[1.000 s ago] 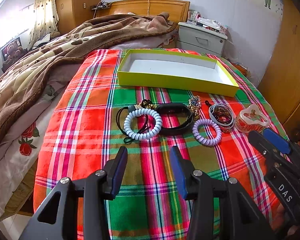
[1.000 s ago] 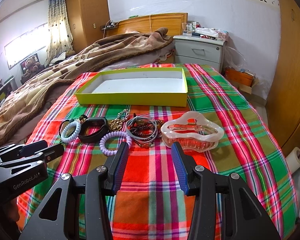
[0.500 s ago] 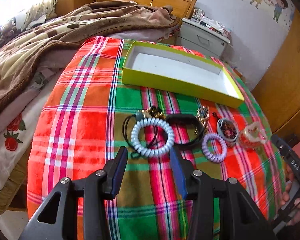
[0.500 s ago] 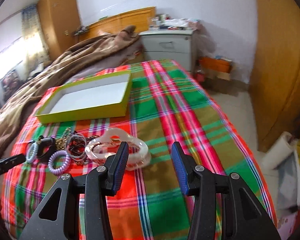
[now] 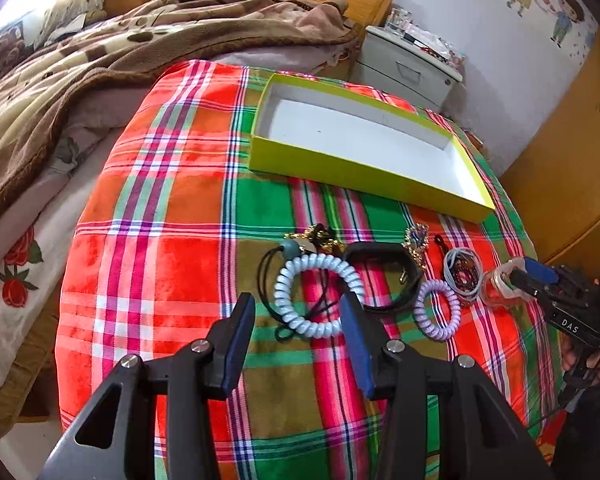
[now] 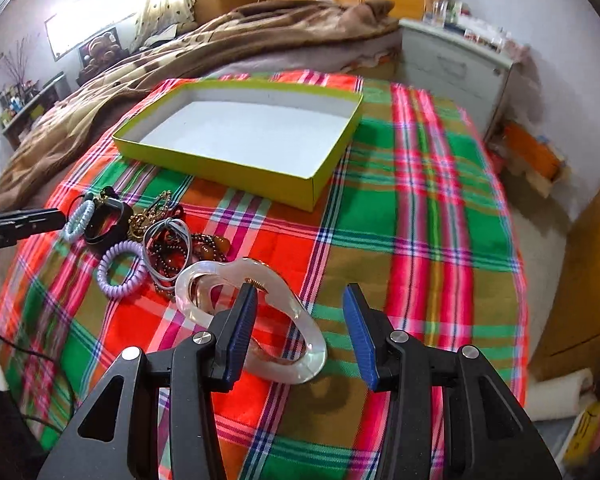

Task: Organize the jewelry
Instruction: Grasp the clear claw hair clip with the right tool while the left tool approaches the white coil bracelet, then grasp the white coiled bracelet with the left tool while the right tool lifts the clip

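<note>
Both tongs are spread wide and hold nothing, so the left gripper (image 5: 298, 320) should drop straight over the near rim of the pale blue coil band (image 5: 318, 294), squeeze softly, then carry it far to the yellow box (image 5: 364, 172).

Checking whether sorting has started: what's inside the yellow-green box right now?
Nothing: the yellow-green box shows only its bare white floor. Its near wall hides a thin strip of floor in both views.

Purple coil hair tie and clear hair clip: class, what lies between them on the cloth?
In the right wrist view, a grey elastic loop lying over dark beads sits between the purple coil hair tie and the clear hair clip.
</note>
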Available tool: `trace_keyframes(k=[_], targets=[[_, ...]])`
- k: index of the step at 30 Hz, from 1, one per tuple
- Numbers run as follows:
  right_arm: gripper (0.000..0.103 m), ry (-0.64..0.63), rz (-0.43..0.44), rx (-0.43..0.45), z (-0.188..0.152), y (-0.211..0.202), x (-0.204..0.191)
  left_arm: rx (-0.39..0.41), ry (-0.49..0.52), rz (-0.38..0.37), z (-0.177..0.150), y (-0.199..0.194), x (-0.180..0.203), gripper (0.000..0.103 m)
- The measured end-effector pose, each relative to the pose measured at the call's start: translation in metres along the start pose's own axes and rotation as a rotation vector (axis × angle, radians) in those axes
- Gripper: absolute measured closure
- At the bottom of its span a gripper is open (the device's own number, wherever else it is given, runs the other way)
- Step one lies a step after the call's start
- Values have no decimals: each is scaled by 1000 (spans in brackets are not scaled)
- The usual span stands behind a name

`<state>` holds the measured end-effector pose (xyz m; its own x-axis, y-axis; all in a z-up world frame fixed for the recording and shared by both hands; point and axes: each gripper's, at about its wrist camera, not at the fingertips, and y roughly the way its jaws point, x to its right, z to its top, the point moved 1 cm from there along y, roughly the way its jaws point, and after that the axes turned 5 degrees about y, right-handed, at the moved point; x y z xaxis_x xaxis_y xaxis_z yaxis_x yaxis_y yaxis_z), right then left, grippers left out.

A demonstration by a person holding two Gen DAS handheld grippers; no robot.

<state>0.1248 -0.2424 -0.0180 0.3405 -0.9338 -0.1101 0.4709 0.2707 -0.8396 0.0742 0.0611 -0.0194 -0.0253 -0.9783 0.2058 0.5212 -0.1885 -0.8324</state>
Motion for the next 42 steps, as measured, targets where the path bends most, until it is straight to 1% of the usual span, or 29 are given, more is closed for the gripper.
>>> trace_keyframes(k=[3,7,8,9,11,13,15,17,18,19,22,25,29,33,34,35,36,38,42], targets=[[58,31,49,-48,1,4,6,-8,-4,18,1,1,-5,57],[59,38,94,-96,-7,4,3,-20,-8,17,5,2,-8,57],[69,40,91,-97,-8,3,2,-23,-3,15,6,2,-7,57],[81,40,87,-97,-10,3,0,-27,-2,15,6,3,-6,57],[84,48,74,-102,-15,1,-3,-41,2,15,5,6,-5,57],[85,47,71,-94,-20,-1,-7,-47,-3,21,2,7,-6,57],[87,81,72,-86,-23,-3,-6,-61,-4,33,-1,10,-7,57],[90,125,74,-63,-27,-6,-5,-51,28,117,-4,9,-4,57],[91,155,87,-52,-29,-8,-3,-28,49,141,-5,5,-1,57],[91,188,95,-39,-32,-9,-2,-7,68,143,-7,1,1,57],[91,242,87,3,-39,-15,0,1,109,67,-9,-5,8,57],[91,293,110,24,-43,-19,1,-16,164,59,-12,-5,19,57],[91,326,113,35,-44,-19,2,10,242,28,-17,-7,38,57],[91,344,112,38,-44,-17,2,34,327,83,-19,-3,52,57],[91,345,113,37,-45,-16,1,46,351,87,-19,-3,55,57],[91,347,112,38,-46,-16,0,51,366,85,-19,-1,56,58],[91,348,110,38,-46,-15,-1,39,374,92,-19,2,57,60],[91,347,111,40,-46,-14,-1,20,383,105,-19,9,57,68],[91,347,112,48,-44,-14,-3,4,373,102,-21,14,56,78]])
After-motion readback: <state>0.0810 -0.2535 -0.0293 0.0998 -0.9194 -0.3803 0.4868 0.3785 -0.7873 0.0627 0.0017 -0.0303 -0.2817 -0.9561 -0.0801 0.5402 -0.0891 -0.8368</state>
